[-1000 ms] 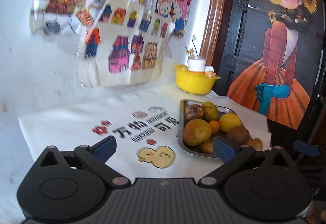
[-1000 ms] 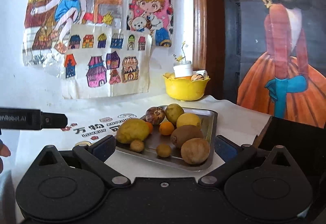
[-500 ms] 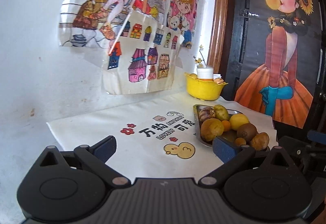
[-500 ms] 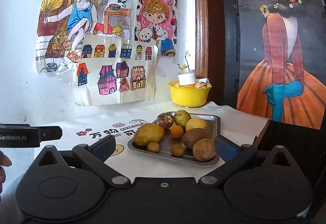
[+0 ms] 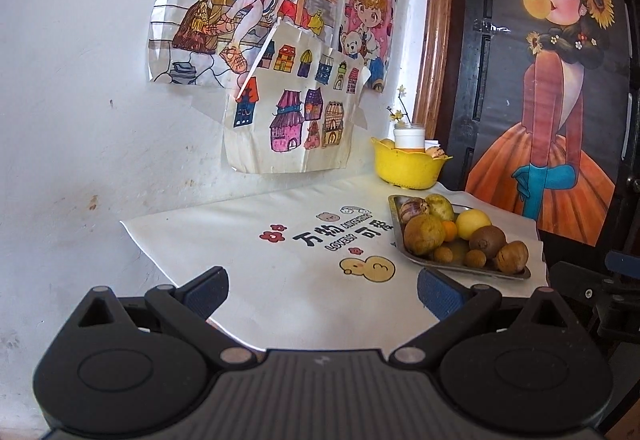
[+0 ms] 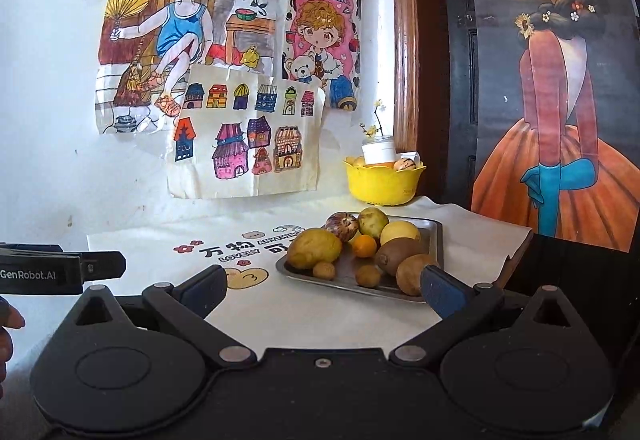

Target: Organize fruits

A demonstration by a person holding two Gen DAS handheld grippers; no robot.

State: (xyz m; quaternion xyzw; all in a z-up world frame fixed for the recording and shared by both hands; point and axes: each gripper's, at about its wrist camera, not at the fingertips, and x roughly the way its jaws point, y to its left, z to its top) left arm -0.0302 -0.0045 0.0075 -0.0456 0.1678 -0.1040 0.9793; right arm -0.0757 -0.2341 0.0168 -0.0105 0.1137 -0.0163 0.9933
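A metal tray (image 6: 434,236) on the white tablecloth holds several fruits: a big yellow-green one (image 6: 314,248), a small orange (image 6: 365,245), a lemon (image 6: 400,233), kiwis (image 6: 400,254) and small brown ones. The tray also shows in the left wrist view (image 5: 460,267). A yellow bowl (image 6: 380,182) with fruit and a white jar stands behind it by the wall. My right gripper (image 6: 322,290) is open and empty, just short of the tray. My left gripper (image 5: 322,290) is open and empty, over the cloth left of the tray.
The printed white tablecloth (image 5: 248,240) covers the table. A white wall with taped drawings (image 6: 224,80) is behind. A dark door with a girl poster (image 6: 560,100) is on the right. The left gripper's body (image 6: 60,270) shows at the left of the right wrist view.
Both grippers have pulled back and away from the tray, so the tray and wall look smaller and farther. Both stay open and empty.
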